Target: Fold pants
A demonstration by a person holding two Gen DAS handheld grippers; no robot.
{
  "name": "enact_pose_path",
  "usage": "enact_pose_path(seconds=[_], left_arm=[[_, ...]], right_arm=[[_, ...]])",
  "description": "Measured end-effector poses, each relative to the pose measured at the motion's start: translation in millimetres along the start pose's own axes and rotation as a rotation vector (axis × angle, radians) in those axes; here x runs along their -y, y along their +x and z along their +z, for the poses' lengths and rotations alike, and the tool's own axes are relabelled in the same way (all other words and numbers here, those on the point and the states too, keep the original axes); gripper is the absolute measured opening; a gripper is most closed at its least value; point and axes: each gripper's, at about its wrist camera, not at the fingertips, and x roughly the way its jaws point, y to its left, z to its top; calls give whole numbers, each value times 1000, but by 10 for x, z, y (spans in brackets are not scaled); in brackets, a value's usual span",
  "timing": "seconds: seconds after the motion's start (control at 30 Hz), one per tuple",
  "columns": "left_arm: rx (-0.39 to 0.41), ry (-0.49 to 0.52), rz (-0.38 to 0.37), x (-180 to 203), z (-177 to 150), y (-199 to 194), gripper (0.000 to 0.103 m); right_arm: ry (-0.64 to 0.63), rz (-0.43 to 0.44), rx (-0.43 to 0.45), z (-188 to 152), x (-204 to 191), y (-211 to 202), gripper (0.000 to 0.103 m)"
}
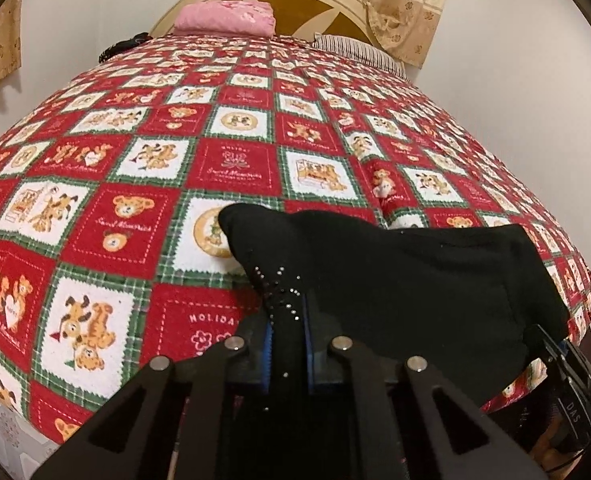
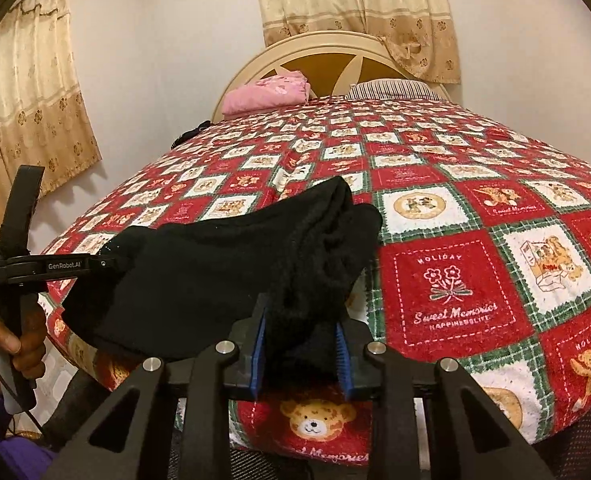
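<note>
Both tongs pinch the black pants (image 1: 415, 280), which stretch sideways between them over the bed (image 1: 215, 120). The left tongs (image 1: 287, 344) and right tongs (image 2: 301, 356) each hold one end, equally near.

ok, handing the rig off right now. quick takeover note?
Left gripper: jaws shut on the black pants, at the edge with the small studs.
Right gripper: jaws shut on a bunched part of the same pants.
Pants hang between the two grippers at the near edge of the bed, over the red teddy-bear blanket, partly gathered.
Done: both grips. How far the folding has got cannot be told.
Left: lay them flat on the blanket, finish the fold, release.
</note>
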Motion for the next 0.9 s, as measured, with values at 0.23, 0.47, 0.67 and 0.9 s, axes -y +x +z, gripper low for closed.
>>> enact_pose_path(seconds=[0.23,0.47,0.67,0.9], left_arm=[[13,-7,-29,-53,88,-64,12],[14,-22,-56,-143,93,-91,12],[36,-1,-68,-97,125,-136,12],[92,-5,-69,-167,275,-258,12]], right_arm=[[-2,4,31,99,-37,-56,29],[-26,0,52,191,-144,-63,29],[-45,-19,43,152,-167,-103,29],[-120,-22,114,270,-393,-193,28]])
